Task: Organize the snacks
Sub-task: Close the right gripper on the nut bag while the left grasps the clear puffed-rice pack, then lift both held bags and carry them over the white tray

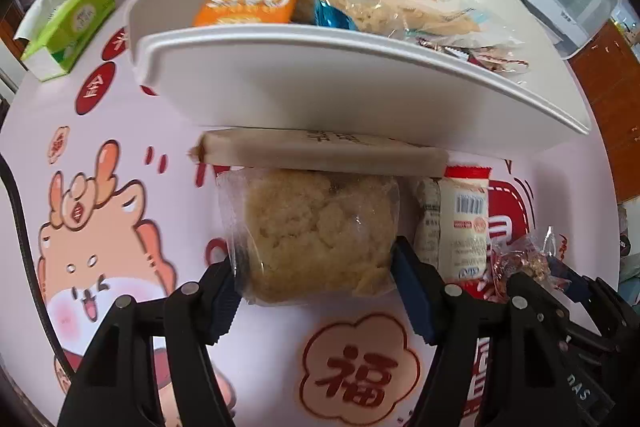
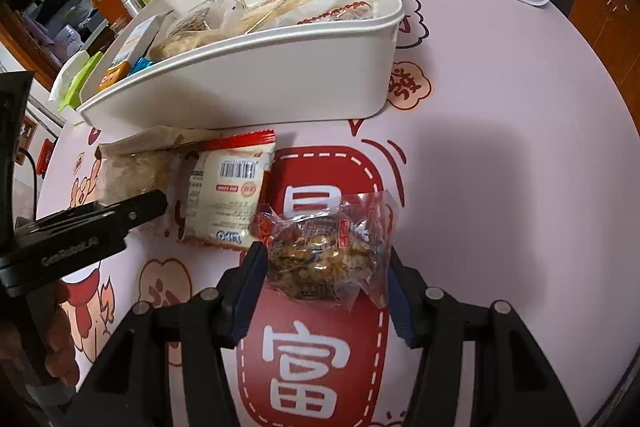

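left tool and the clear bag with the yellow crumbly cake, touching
Touching. In the left wrist view both pads of the left tool press against the sides of the clear cake bag, with no gap on either side.

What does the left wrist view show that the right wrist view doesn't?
Only the left wrist view: the left gripper pinching the clear-wrapped crumbly cake.

Only the right wrist view: the right gripper closed on the red-printed nut snack packet, and the far right end of the white bin.

Both: the bin holding snacks, the white barcode packet and the long beige packet against the bin.
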{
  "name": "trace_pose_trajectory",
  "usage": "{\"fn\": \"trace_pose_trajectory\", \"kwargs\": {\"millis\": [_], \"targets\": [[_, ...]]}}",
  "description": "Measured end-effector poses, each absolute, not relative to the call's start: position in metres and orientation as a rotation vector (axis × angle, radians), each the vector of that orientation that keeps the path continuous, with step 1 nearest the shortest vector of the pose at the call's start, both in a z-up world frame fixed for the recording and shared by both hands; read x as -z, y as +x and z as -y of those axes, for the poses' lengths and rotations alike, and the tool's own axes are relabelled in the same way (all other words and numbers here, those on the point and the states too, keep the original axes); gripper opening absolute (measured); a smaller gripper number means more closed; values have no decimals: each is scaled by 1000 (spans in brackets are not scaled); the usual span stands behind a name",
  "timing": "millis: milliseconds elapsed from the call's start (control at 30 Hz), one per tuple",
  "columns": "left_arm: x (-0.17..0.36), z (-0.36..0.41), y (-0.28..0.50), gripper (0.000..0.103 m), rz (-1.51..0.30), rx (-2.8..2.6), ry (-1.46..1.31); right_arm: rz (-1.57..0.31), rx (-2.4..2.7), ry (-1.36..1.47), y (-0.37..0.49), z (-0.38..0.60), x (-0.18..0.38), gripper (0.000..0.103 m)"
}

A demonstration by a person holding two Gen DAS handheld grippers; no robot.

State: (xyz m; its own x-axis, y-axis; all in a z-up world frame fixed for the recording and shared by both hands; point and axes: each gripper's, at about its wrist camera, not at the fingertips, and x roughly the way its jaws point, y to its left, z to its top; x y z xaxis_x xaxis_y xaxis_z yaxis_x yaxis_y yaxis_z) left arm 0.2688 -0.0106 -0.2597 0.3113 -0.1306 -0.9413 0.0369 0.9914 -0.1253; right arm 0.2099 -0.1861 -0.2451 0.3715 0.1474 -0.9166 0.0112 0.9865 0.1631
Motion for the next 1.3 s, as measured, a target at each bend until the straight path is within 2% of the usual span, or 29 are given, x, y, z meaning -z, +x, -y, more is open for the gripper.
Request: {"fn": "trace_pose_trajectory", "kwargs": {"millis": [633, 1300], "targets": [[191, -7, 209, 67, -1128, 170, -56, -1045, -128, 156, 180, 175, 188, 56], [102, -9, 212, 67, -936, 195, -49, -879, -175, 178, 183, 166, 122, 56]]}}
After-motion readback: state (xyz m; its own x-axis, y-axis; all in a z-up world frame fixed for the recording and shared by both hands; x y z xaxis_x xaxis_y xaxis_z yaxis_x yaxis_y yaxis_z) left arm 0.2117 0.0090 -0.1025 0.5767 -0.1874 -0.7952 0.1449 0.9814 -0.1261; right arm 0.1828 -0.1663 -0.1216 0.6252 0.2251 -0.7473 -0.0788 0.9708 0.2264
